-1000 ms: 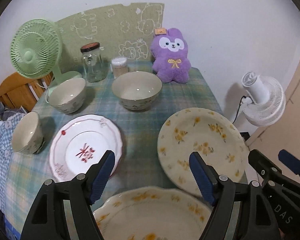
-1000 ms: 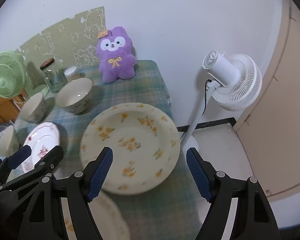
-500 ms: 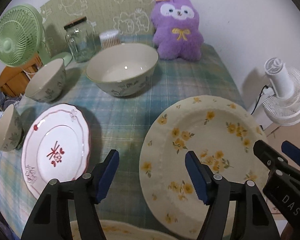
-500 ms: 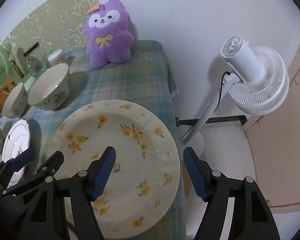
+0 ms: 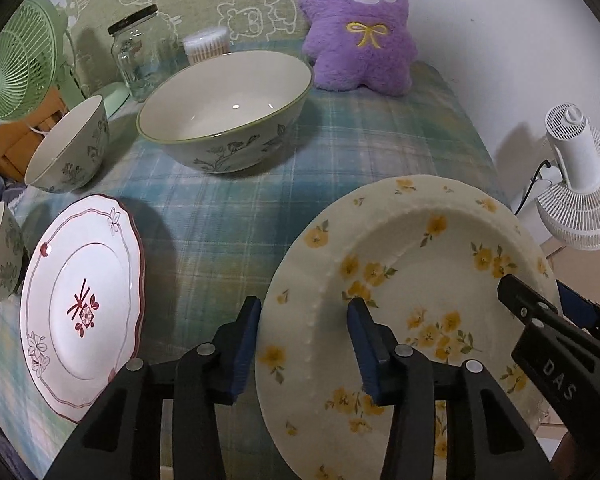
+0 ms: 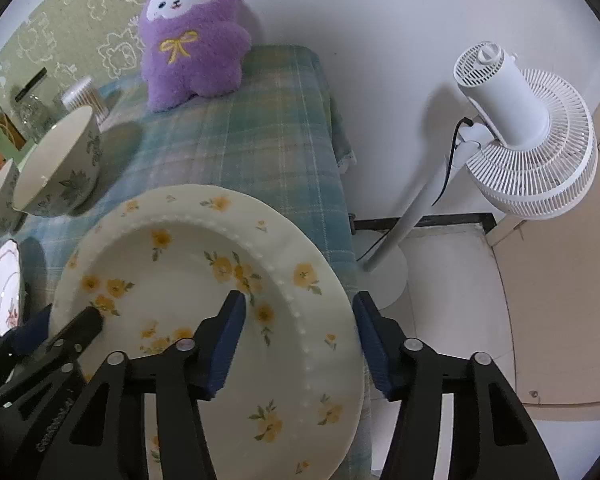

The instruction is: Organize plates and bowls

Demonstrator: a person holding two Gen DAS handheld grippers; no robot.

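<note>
Both grippers have dropped onto the yellow-flower plate (image 5: pixel 412 280): left gripper (image 5: pixel 304 344) straddles its left rim, right gripper (image 6: pixel 296 344) its right rim, jaws just been closing but pads not yet pressing, so a 2-sided lift looks next.

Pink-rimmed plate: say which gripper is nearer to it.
Left. The left gripper straddles the yellow-flowered plate's rim beside the pink-rimmed plate; the right gripper straddles the opposite rim.

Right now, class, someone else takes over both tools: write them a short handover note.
Left tool and right tool: open, jaws just been closing, each straddling an opposite rim of the yellow-flowered plate; no grip yet.
Plate lies on the tablecloth.
Red-patterned plate, big bowl and two small bowls sit apart, unstacked.
Done: nothing stacked.
Left: grip, lift, stack plates, nest bowls.
</note>
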